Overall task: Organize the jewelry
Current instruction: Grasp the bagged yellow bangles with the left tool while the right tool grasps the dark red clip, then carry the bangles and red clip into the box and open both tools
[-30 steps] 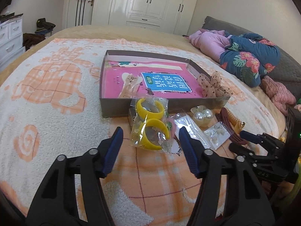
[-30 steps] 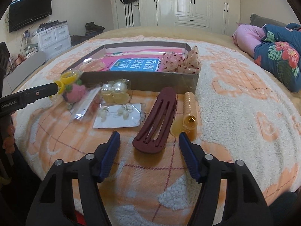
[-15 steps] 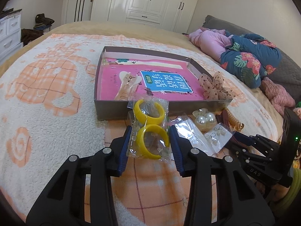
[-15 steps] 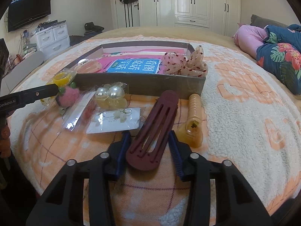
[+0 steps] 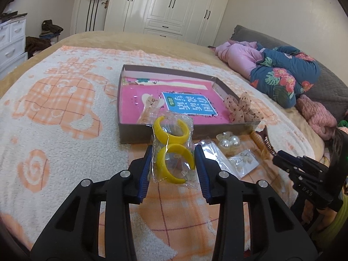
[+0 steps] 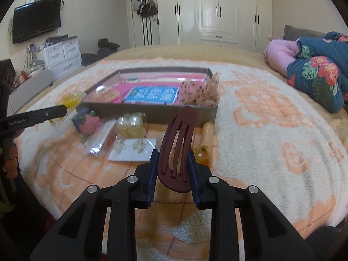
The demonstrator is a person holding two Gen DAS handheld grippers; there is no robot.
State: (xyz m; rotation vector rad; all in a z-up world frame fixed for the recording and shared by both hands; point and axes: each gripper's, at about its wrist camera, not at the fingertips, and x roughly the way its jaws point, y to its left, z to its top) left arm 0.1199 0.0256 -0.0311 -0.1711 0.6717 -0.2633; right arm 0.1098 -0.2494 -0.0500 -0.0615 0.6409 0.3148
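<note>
L claw (image 5: 173,164): just closed, clamps clear bag (image 5: 173,150) w/ yellow hoops
R claw (image 6: 171,169): just closed, grips maroon clip (image 6: 177,145), front tilted up
box (image 6: 152,111): low cardboard wall, just ahead
blanket (image 6: 261,130): fuzzy, open room to the right

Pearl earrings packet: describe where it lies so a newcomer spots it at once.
Start at the shallow cardboard box with the pink lining on the blanket. Just in front of its near wall, left of the dark red hair clip, lies the pearl earrings packet. It alone shows two big round white pearls; the flat white card nearer the camera holds only small pale earrings.
</note>
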